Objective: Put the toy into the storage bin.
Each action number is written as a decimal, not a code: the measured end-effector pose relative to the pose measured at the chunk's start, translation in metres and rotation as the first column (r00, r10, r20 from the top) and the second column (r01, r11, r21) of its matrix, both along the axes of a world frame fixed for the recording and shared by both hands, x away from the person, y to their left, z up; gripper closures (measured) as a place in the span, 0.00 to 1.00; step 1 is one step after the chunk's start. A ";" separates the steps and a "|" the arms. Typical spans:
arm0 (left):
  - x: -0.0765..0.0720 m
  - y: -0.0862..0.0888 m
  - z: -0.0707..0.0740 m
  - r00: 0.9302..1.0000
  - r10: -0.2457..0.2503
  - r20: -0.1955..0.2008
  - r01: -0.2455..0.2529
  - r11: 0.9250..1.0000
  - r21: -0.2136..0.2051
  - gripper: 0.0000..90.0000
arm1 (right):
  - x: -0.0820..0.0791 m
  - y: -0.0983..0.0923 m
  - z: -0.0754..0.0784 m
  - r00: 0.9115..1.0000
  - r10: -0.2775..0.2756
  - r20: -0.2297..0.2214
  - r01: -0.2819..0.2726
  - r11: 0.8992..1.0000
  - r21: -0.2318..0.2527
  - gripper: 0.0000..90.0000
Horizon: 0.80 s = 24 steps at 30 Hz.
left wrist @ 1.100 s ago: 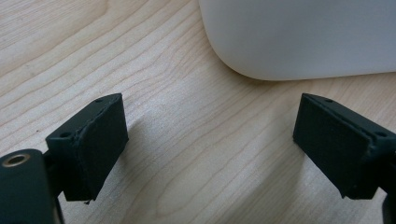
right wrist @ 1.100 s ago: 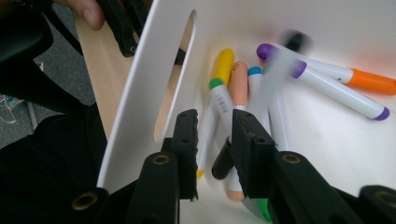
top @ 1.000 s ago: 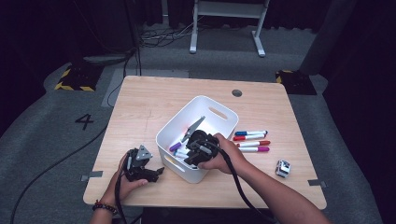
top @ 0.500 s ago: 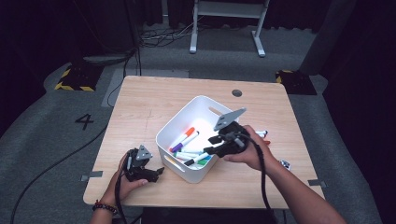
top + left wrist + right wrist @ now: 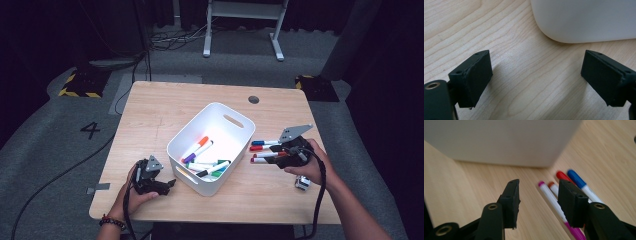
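Right gripper (image 5: 272,152): jaws just opening, empty, hovering low over loose coloured markers (image 5: 264,151) beside white plastic bin (image 5: 240,131). Left gripper (image 5: 170,184): gaping wide, resting on wooden table (image 5: 165,107).

High view overhead, gripper views low, close, sharing white bin (image 5: 212,150)

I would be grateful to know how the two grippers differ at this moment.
The left gripper stands wide open over bare wood beside the white bin; the right gripper is narrower, its jaws just opening, over the loose markers. Both are empty.
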State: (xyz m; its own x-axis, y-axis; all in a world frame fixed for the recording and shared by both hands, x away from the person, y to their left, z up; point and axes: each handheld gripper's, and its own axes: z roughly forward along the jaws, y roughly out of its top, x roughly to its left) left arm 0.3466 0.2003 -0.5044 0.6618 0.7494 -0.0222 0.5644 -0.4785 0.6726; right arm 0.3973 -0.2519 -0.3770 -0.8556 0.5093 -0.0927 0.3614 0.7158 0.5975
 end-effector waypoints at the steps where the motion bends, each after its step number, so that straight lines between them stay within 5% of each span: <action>1: 0.000 0.000 0.000 1.000 0.000 -0.001 0.000 1.000 0.000 0.11 | 0.003 -0.007 -0.007 1.000 -0.004 -0.006 0.004 1.000 -0.011 0.58; 4: 0.000 0.000 0.000 1.000 0.000 -0.001 0.000 1.000 0.001 0.11 | 0.011 -0.020 -0.027 1.000 -0.001 -0.001 0.001 0.998 -0.062 0.56; 12: 0.000 0.000 0.000 1.000 0.000 0.000 0.000 1.000 0.001 0.11 | 0.033 -0.040 -0.067 0.999 -0.013 -0.047 0.009 0.996 -0.090 0.52; 19: 0.000 0.000 0.000 1.000 0.000 0.000 0.000 1.000 0.000 0.11 | 0.043 -0.045 -0.087 0.998 -0.027 -0.056 0.019 0.990 -0.140 0.50; 24: 0.000 0.000 0.000 1.000 0.000 0.000 0.000 1.000 0.000 0.11 | 0.043 -0.042 -0.093 0.997 -0.030 -0.074 0.018 0.989 -0.147 0.58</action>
State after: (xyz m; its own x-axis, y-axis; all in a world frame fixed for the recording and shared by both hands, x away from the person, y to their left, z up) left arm 0.3467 0.2003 -0.5044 0.6619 0.7493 -0.0225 0.5646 -0.4786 0.6724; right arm 0.4399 -0.2944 -0.4698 -0.8506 0.5155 -0.1031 0.4196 0.7839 0.4576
